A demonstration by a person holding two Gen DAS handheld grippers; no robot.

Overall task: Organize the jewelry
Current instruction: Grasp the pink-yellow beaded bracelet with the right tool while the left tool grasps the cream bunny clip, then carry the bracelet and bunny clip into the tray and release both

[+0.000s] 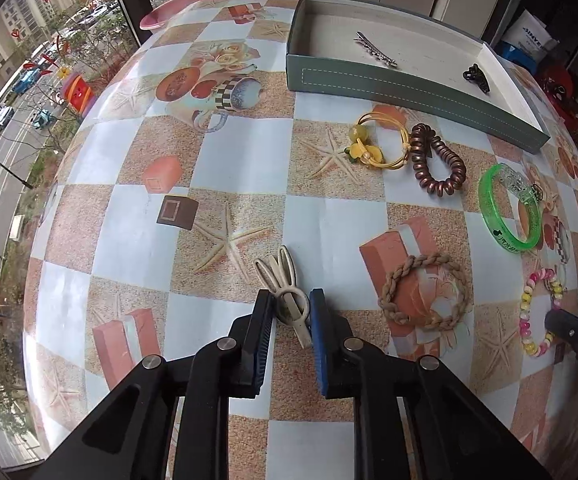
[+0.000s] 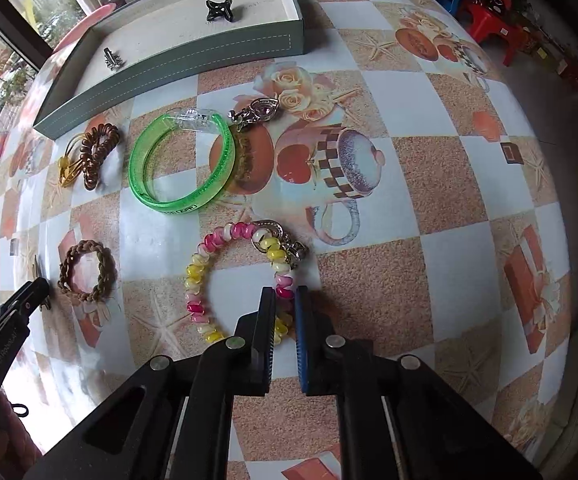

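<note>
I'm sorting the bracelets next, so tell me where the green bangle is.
The green bangle lies on the table in front of the tray, between the brown spiral hair tie and a silver clip.

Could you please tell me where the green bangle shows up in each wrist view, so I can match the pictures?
Left wrist view: the green bangle lies at the right edge, right of the brown coil tie.
Right wrist view: it lies left of centre, above the pink-yellow coil.
Shared landmark: the grey-green box, lying beyond the bangle in both.
</note>
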